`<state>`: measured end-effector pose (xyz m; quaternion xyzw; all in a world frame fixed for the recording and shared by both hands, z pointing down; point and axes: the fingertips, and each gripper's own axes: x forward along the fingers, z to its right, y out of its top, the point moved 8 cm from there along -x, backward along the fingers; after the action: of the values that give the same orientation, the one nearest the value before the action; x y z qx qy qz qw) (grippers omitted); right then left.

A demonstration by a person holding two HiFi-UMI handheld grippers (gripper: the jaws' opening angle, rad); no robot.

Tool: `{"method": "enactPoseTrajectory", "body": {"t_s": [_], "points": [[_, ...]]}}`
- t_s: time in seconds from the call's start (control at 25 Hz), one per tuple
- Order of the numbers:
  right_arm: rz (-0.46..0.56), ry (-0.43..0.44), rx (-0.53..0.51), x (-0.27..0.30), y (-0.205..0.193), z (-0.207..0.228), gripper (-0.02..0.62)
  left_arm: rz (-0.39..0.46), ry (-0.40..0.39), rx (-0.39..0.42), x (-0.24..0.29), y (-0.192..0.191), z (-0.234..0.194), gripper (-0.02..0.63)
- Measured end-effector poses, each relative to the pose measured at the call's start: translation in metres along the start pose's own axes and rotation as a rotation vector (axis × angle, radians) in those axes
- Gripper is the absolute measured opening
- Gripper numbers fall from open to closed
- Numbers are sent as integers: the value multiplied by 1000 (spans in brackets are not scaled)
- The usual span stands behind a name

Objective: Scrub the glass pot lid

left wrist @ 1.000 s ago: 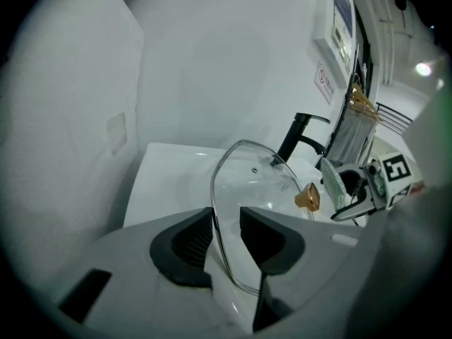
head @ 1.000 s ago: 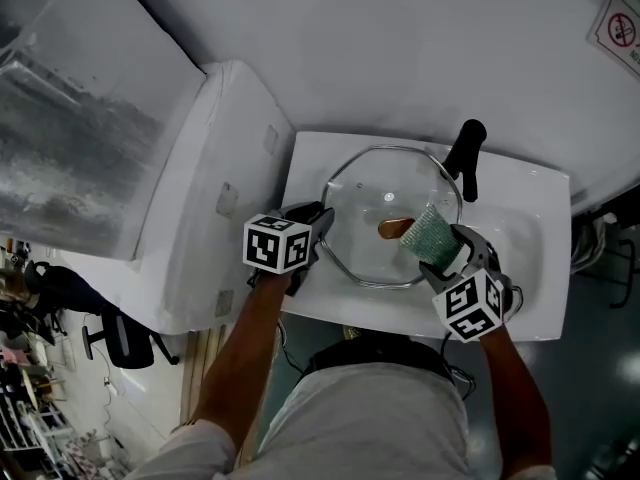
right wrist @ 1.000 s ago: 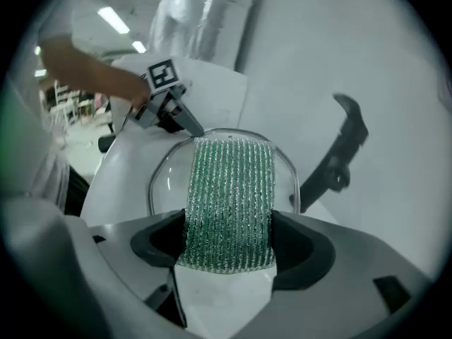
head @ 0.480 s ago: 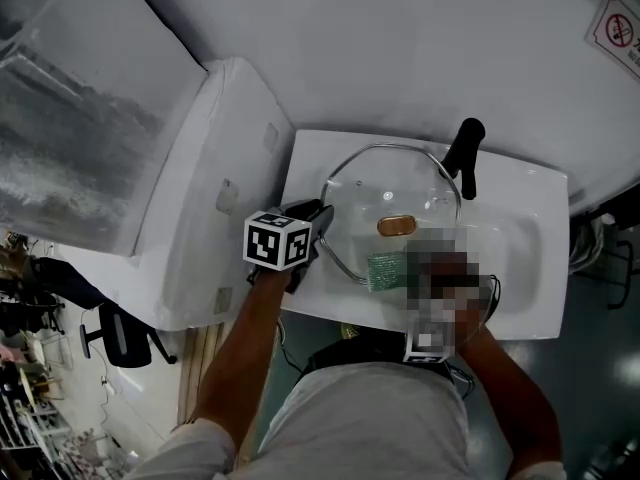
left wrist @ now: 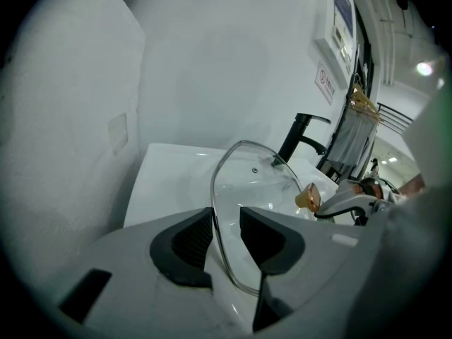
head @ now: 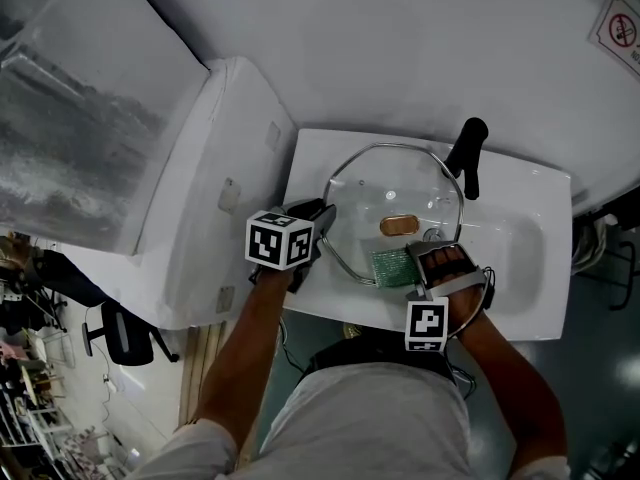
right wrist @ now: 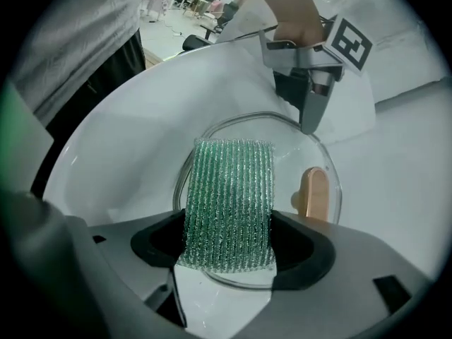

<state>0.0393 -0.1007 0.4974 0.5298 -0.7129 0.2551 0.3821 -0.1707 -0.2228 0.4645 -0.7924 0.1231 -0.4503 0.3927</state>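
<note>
Tilted glass pot lid, knob upward

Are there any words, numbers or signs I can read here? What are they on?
Wall sign: a red ban circle; its print is too small to read.
Board on the wall: blurred, no word can be read.
Left marker cube and right marker cube: black-and-white squares only, no letters or numbers.
Nothing else carries any text.

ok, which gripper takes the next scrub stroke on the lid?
Right. The right gripper is clamped on the green scrubber, which sits over the glass lid. The left gripper grips the lid's rim, steadying it.
</note>
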Motion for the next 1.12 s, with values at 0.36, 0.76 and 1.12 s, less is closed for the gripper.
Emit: {"method": "enactPoseTrajectory", "body": {"t_s": [0.36, 0.76, 1.12], "points": [[32, 50, 123, 8, -58, -17, 348, -4, -1, -4, 1, -1, -1, 132], [-2, 102, 427, 12, -118, -22, 348, -3, 4, -13, 1, -1, -1, 132], [66, 112, 713, 4, -142, -17, 348, 4, 16, -10, 0, -1, 0, 132]]}}
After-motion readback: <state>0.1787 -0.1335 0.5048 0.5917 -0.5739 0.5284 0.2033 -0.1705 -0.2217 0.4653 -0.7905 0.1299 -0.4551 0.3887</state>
